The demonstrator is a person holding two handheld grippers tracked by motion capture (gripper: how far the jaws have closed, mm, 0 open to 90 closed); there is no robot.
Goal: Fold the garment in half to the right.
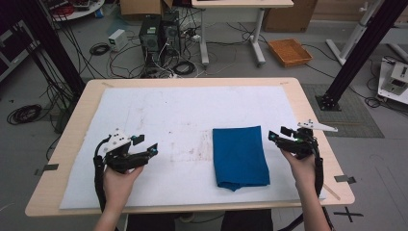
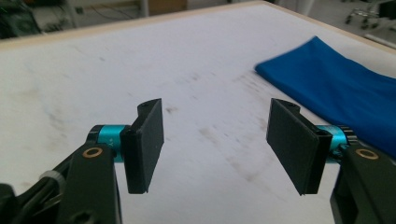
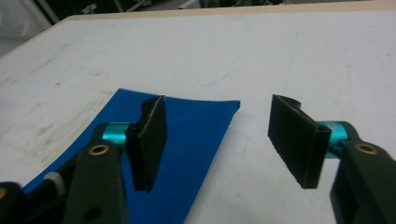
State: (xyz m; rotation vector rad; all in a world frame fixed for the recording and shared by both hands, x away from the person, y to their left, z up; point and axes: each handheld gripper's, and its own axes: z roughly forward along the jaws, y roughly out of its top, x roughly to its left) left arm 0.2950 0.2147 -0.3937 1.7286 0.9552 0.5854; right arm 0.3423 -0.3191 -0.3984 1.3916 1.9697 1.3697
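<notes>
- The left hand-held gripper point(image 1: 145, 145) sits at the lower left of the high view, jaws spread and holding nothing; it hovers over bare, stained white sheet point(image 1: 183, 103), well apart from the cloth.
- The folded blue cloth point(image 1: 239, 156) lies flat right of centre in the high view, its long axis running from the near edge of the tabletop point(image 1: 308, 106) toward the far edge. In the left gripper view it shows at the upper right point(image 2: 336, 88).
- The right hand-held gripper point(image 1: 278, 134) sits just beside the cloth's upper right corner, jaws spread and empty; I judge it the nearer one for any grasp. In its own view the cloth point(image 3: 196, 135) lies to the lower left, behind its left jaw.
- No brand, label or writing can be read anywhere.
</notes>
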